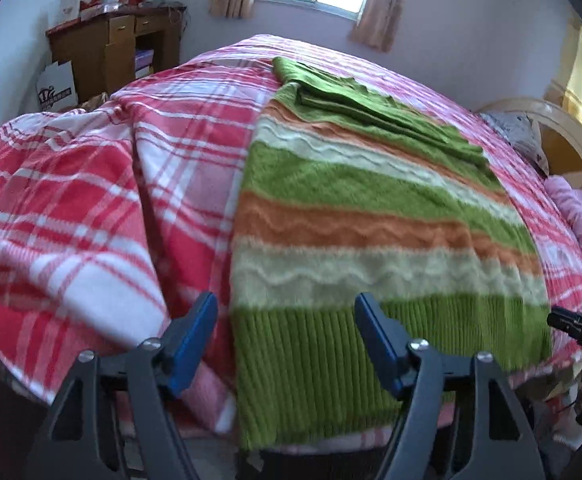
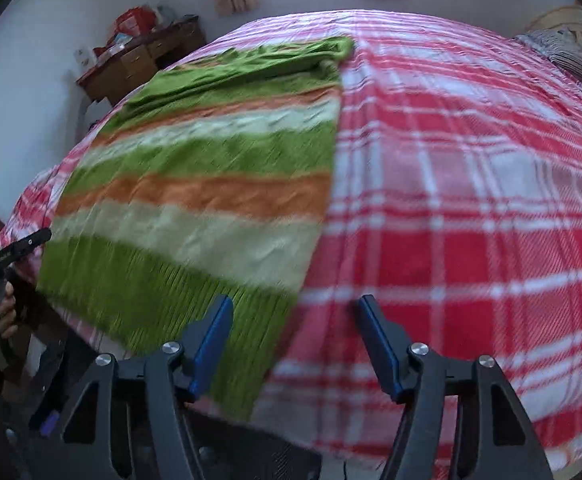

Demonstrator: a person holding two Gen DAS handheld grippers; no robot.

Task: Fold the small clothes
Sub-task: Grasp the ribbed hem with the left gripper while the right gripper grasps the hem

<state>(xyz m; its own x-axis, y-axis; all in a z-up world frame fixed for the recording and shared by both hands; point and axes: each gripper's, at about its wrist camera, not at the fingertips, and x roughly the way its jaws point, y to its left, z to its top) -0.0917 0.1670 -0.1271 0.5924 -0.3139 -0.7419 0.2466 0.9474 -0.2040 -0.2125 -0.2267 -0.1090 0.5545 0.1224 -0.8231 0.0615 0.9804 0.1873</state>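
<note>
In the left wrist view we see our left gripper (image 1: 285,340) with its jaws spread wide and holding nothing, poised over the near left corner of the striped sweater (image 1: 371,216), which lies flat on the plaid bedspread (image 1: 91,208). The ribbed green hem (image 1: 371,348) runs left to right just beyond the blue fingertips (image 1: 371,320), and the sweater's long axis stretches away toward the far side of the bed, where a sleeve looks folded across it. In the right wrist view our right gripper (image 2: 295,336) is likewise open and empty, straddling the hem's (image 2: 171,292) near right corner: the sweater (image 2: 219,168) lies ahead and to the left. We judge each gripper nearest its own hem corner, so lifting the hem toward the far end looks like the natural fold.
</note>
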